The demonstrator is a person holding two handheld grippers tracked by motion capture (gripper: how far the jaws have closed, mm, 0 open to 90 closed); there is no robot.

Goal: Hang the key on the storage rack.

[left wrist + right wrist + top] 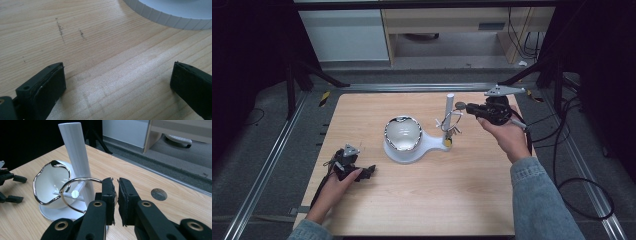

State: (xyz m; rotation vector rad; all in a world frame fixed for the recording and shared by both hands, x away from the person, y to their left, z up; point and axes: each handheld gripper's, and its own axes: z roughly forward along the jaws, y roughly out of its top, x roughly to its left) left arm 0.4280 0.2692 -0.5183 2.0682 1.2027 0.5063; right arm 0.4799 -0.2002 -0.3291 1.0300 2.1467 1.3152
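So here's where it's at: the right tongs (116,195) are pinched nearly shut on the thin silver metal ring (75,186), a bangle-looking hoop that sits on the short white crossbar (78,190) of the white plastic jewellery stand (447,122). In the right gripper view the ring's wire runs right up to the inner pad and disappears between the jaws, so I'd call that a grip on it, though the contact point itself is hidden. The stand's tall white post (75,157) rises just behind the ring, and its base carries a white bowl-shaped dish with a wavy chrome rim (402,134) near the middle of the light wooden tabletop (427,195).

The left tongs (367,172) are parked low over the tabletop, well apart from the stand, jaws wide open with nothing between them. The left gripper view just has bare wood and the ribbed white edge of the stand's base (160,17) up top.

My read: this is the "take the ring off the peg" step. The next move probably needs a straight slide along the crossbar towards its free end, keeping the squeeze steady. Tilt too much and the hoop snags or tips the light stand, so the left one could steady the base.
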